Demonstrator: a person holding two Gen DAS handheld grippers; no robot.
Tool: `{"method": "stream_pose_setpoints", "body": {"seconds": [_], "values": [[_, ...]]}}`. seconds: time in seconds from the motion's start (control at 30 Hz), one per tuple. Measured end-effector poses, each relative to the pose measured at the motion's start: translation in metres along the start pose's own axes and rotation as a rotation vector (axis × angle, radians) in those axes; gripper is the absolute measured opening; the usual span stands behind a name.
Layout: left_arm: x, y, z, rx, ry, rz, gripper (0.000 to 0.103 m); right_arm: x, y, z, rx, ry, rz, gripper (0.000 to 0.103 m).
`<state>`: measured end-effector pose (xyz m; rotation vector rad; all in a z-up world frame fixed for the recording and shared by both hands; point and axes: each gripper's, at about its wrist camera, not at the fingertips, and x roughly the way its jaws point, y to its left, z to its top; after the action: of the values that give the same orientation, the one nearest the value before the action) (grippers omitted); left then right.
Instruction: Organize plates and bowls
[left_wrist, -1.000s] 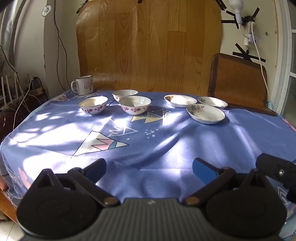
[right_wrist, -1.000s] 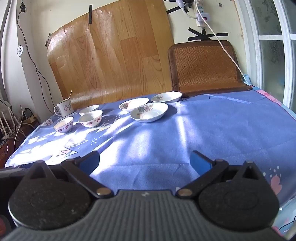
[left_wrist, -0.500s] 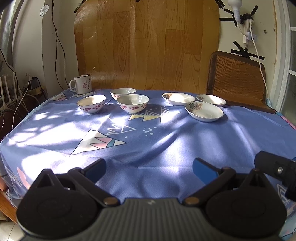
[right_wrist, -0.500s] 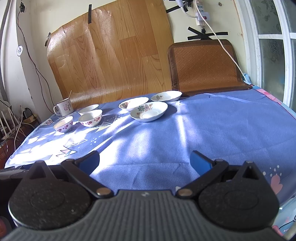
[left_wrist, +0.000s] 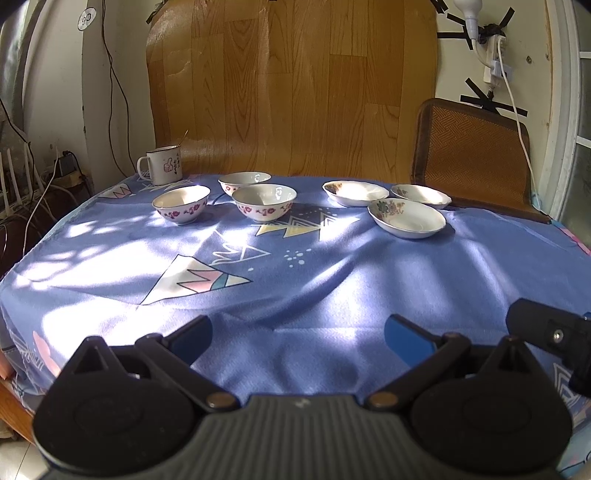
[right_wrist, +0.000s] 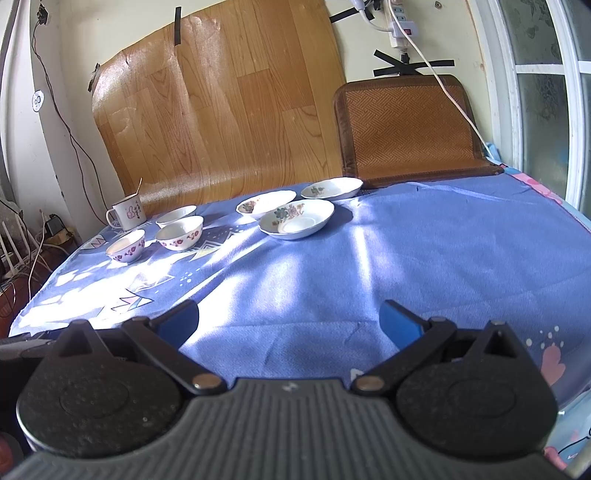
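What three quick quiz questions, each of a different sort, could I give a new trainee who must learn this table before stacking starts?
1. True or false: the left gripper is shut on a bowl.
2. How many shallow floral plates sit on the blue tablecloth? A) two B) three C) five
3. Fill in: the white mug stands at the far ____ corner of the table in the left wrist view.

Key:
1. False. Both it and the right gripper are open and hold nothing.
2. B. The nearest plate has two more behind it, and three floral bowls, such as the middle bowl, sit to their left.
3. left
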<state>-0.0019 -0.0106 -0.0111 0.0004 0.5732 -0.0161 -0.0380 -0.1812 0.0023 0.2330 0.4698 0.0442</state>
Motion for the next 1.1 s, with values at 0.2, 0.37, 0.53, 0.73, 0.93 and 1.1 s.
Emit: {"method": "stream_pose_setpoints", "body": {"seconds": [0.2,0.37,0.53,0.73,0.93,1.1], "values": [[0.0,0.0,0.0,0.0,0.001,0.001,0.103,0.0,0.0,0.0,0.001,0.001,0.0,0.103],[0.0,-0.001,-0.001,0.001,0.001,0.0,0.103,0.001,-0.001,-0.001,0.004,0.002,-0.002,0.103],[0.001,-0.003,-0.003,0.004,0.006,-0.004,0.103,0.001,-0.001,-0.002,0.006,0.003,-0.004,0.103],[0.001,-0.002,-0.003,0.003,0.023,-0.014,0.103,0.001,-0.002,-0.001,0.009,0.001,-0.018,0.103],[0.0,0.002,-0.006,-0.014,0.043,-0.014,0.103,-0.002,-0.001,0.0,0.005,-0.009,-0.034,0.103],[-0.012,0.01,-0.012,-0.041,0.015,0.01,0.103,-0.011,-0.002,0.001,0.017,-0.046,-0.044,0.103]]}}
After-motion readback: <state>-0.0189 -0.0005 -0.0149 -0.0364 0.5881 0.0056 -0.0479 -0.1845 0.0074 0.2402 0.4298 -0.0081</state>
